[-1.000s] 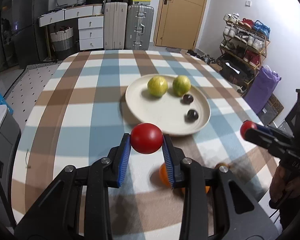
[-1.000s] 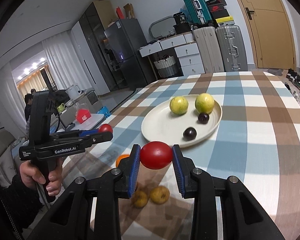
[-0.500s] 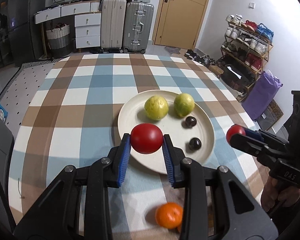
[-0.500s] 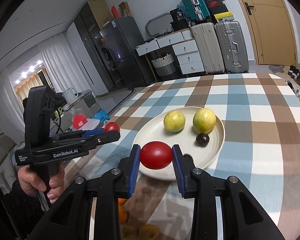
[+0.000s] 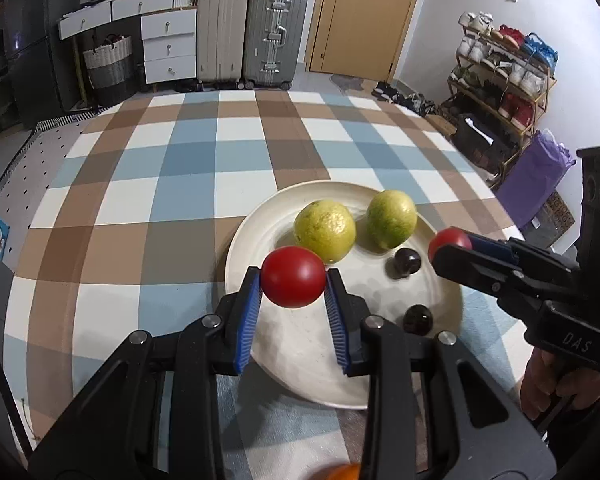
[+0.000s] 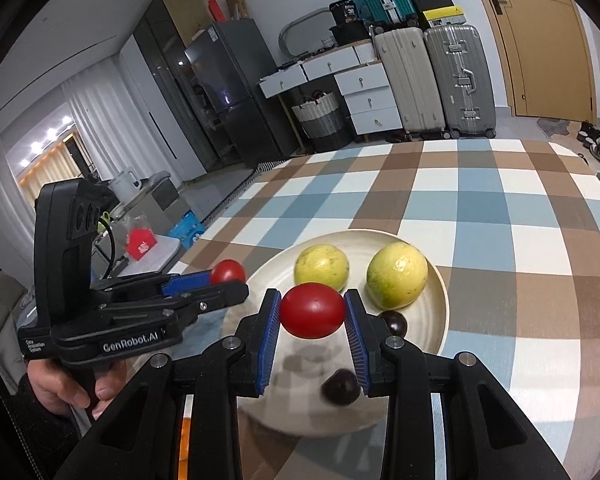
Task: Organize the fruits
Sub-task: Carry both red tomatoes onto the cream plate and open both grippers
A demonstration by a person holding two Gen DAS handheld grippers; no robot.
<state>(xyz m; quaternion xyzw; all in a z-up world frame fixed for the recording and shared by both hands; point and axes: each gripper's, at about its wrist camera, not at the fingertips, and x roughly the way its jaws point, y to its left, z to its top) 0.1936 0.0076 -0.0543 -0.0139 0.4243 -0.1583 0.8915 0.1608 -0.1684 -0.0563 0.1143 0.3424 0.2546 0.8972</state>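
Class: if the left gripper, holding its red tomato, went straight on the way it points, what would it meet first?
Most likely the nearer yellow-green fruit on the plate, just beyond the tomato; depth is uncertain.

Pale walls; tan wooden door (image 5: 356, 16) at far end. Beside it, a grey hard-shell suitcase (image 5: 273, 34) and a beige hard-shell suitcase (image 5: 219, 30), then white drawer units (image 5: 167, 46) with a woven grey-and-white basket (image 5: 109, 64) underneath. Dark glossy refrigerator (image 6: 223, 92) to the left. Open metal shoe rack (image 5: 504, 76) along right wall; purple bag (image 5: 540, 184) below it. White curtains (image 6: 99, 120); ceiling spotlights lit in adjoining room.
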